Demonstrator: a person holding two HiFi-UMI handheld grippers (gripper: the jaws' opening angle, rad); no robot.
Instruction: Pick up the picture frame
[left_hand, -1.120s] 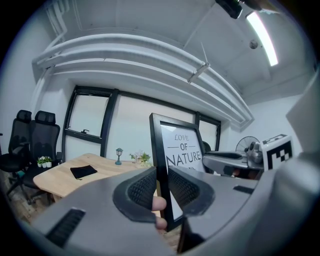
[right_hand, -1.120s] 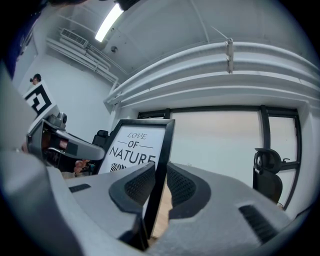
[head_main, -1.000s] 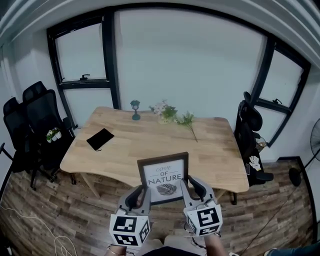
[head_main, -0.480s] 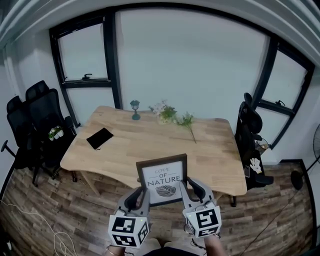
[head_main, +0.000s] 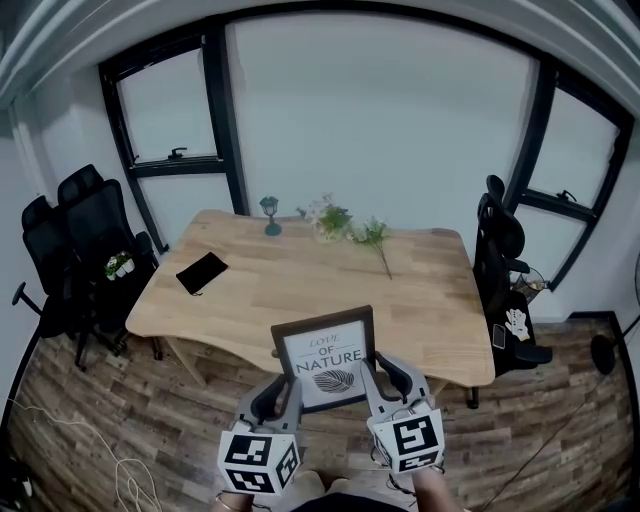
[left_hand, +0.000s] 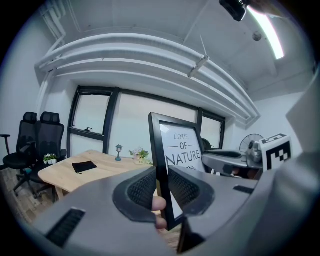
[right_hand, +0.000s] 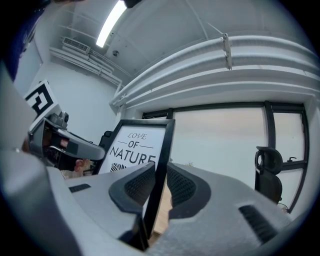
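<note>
A dark-framed picture frame (head_main: 328, 356) with a "LOVE OF NATURE" print hangs upright in the air in front of the wooden table (head_main: 290, 290). My left gripper (head_main: 288, 388) is shut on its left edge and my right gripper (head_main: 372, 377) is shut on its right edge. In the left gripper view the frame's black side (left_hand: 159, 165) runs up between the ribbed pads (left_hand: 142, 188). The right gripper view shows the other side (right_hand: 161, 170) clamped between its pads (right_hand: 181, 186). The frame's lower edge is hidden behind the grippers.
On the table lie a black pouch (head_main: 201, 272), a small teal lamp (head_main: 270, 214) and flower sprigs (head_main: 350, 232). Black office chairs stand at the left (head_main: 85, 240) and right (head_main: 500, 250). Wood floor and large windows (head_main: 380, 120) surround the table.
The frame and both grippers keep their hold and their place in the view. The room has shifted slightly: the table and left chairs sit a little further right than a second ago.
</note>
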